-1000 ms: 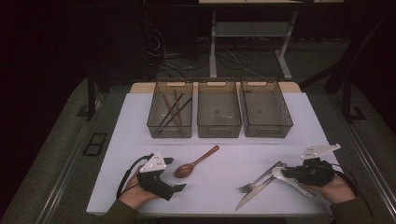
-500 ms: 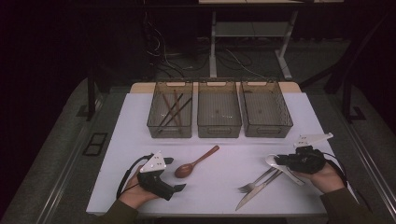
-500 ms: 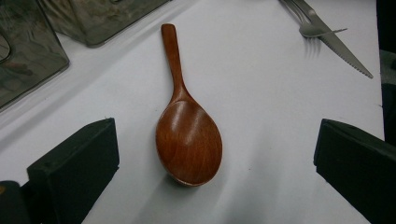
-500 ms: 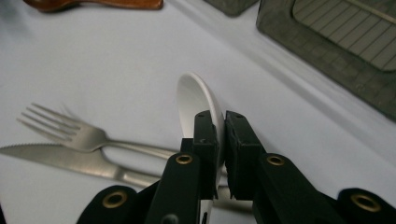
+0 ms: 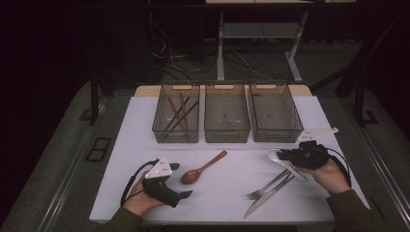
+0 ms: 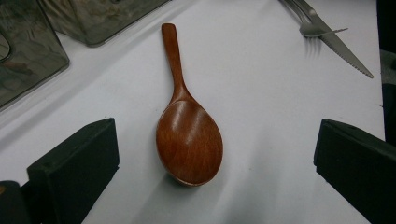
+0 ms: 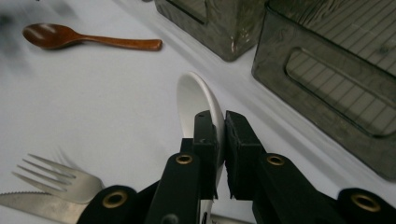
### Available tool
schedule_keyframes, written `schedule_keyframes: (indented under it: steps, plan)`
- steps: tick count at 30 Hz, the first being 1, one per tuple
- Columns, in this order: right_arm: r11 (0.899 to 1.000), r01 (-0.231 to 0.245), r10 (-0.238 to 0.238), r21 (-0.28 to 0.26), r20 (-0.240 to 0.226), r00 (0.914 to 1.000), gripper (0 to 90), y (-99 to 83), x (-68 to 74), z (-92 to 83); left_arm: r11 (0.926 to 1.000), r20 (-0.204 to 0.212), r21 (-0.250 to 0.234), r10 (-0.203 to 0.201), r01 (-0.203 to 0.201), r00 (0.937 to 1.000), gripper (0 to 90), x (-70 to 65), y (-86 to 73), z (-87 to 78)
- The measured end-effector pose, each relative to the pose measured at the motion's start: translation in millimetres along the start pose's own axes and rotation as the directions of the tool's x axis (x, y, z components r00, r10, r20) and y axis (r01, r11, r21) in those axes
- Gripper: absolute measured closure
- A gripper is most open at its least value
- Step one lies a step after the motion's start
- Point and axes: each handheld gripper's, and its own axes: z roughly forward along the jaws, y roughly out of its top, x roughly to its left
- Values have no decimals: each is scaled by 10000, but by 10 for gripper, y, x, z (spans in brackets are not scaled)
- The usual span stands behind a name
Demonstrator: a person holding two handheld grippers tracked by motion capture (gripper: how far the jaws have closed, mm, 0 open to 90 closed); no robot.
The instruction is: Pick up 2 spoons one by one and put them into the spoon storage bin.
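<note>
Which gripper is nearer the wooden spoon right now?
Left. The left gripper sits just beside the wooden spoon, jaws open toward its bowl. The right gripper is across the table, clamping a white spoon.

White spoon [image 7: 198, 100]: glossy, shallow oval bowl, handle clamped between black jaws. Held clear of the white table [image 5: 232, 198], tilted on edge, near the rightmost bin [image 5: 273, 116].

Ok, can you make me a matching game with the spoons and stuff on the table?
Things:
1. wooden spoon
2. white spoon
3. chopsticks
4. fork

Places:
A. in the left bin
B. beside the knife
C. in front of the open left claw
D. pinched in the right claw

Pairs: 1-C, 2-D, 3-A, 4-B
</note>
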Motion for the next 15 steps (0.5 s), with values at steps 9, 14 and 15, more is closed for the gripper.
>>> schedule_keyframes:
  steps: [9,14,15]
  plan:
    - [9996,75,-78,-263,-98,9999,830,180,20,83,10000,16,-5,9,-9,10000,0,3,-1,8]
    - [9990,145,-151,-432,-133,9998,830,309,28,123,10000,37,39,10,-11,10000,0,5,-3,5]
    - [9988,159,-165,-471,-129,9998,830,329,29,132,10000,35,40,11,-11,10000,0,6,-3,6]
